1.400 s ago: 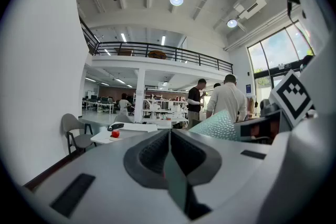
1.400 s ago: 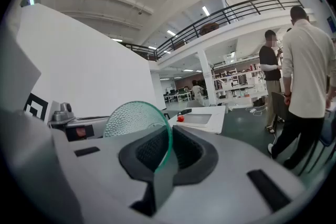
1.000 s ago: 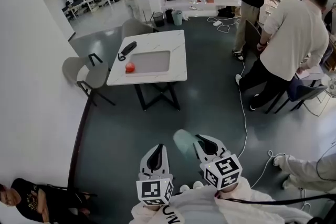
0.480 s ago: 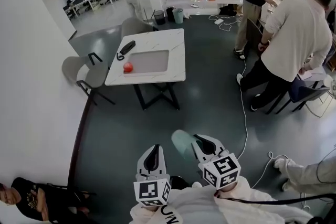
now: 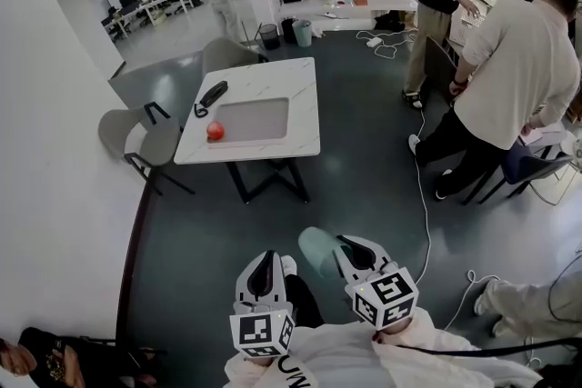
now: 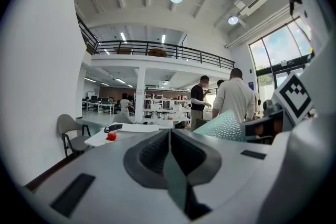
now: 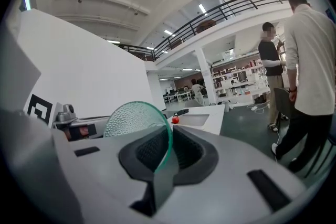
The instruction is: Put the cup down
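Observation:
The cup (image 5: 317, 248) is pale green, see-through and dimpled. My right gripper (image 5: 342, 246) is shut on its rim, so it hangs low over the dark floor at the bottom of the head view. In the right gripper view the cup's (image 7: 134, 118) wall runs down between the dark pads (image 7: 185, 148). My left gripper (image 5: 265, 263) is beside it, shut and empty, and its jaws meet in the left gripper view (image 6: 168, 136), where the cup (image 6: 226, 125) shows at the right. Ahead stands a white table (image 5: 305, 104) with a grey mat (image 5: 253, 119).
On the table lie a red ball (image 5: 215, 131) and a black object (image 5: 214, 94). A grey chair (image 5: 123, 132) stands at its left by the white wall. Several people (image 5: 518, 59) stand at the right, and a white cable (image 5: 421, 195) runs over the floor.
The table has drifted left and a little lower in the head view. A shoe and a dark trouser leg now show between the grippers. The right gripper still holds the cup as before.

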`<state>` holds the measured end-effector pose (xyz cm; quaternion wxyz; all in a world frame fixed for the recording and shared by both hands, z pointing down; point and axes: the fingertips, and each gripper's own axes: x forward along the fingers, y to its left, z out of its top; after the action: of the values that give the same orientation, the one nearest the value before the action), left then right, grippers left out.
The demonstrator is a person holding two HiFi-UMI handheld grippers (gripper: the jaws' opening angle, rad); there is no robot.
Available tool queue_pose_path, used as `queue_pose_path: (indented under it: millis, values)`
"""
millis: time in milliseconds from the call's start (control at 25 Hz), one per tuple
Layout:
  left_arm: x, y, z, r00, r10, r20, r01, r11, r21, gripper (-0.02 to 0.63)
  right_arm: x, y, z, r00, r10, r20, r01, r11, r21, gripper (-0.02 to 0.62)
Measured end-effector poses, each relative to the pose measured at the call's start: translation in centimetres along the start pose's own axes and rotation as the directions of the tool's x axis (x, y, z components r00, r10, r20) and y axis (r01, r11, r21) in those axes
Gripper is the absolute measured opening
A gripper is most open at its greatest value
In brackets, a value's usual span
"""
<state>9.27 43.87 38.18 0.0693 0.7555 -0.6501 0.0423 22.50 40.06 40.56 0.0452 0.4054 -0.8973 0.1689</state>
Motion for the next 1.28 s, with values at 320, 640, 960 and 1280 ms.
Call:
queue_pose_path:
  millis: [320,640,960,1280]
  values:
    - [10.0,7.7,-0.3,0.999,-0.036,-0.006,0.036,0.999,0.022,0.023,12.2,-2.9,1.0,0.999,-0.046,-0.008,0.046,0.999,0.011,0.026]
    - [21.3,16.9,2.9,0.997,-0.077,-0.028,0.078,0.996,0.044,0.023,25.8,-5.0,5.2,0.996,-0.089,-0.011,0.090,0.995,0.035,0.026]
    - [29.2,22.9,3.1,0.991,-0.106,-0.079,0.108,0.994,0.016,0.023,34.9,-6.7,6.6,0.991,-0.121,-0.064,0.125,0.991,0.048,0.027]
    - [34.1,26.7,2.9,0.985,-0.136,-0.108,0.135,0.991,-0.019,0.023,40.6,-7.7,7.3,0.982,-0.151,-0.110,0.157,0.987,0.046,0.028]
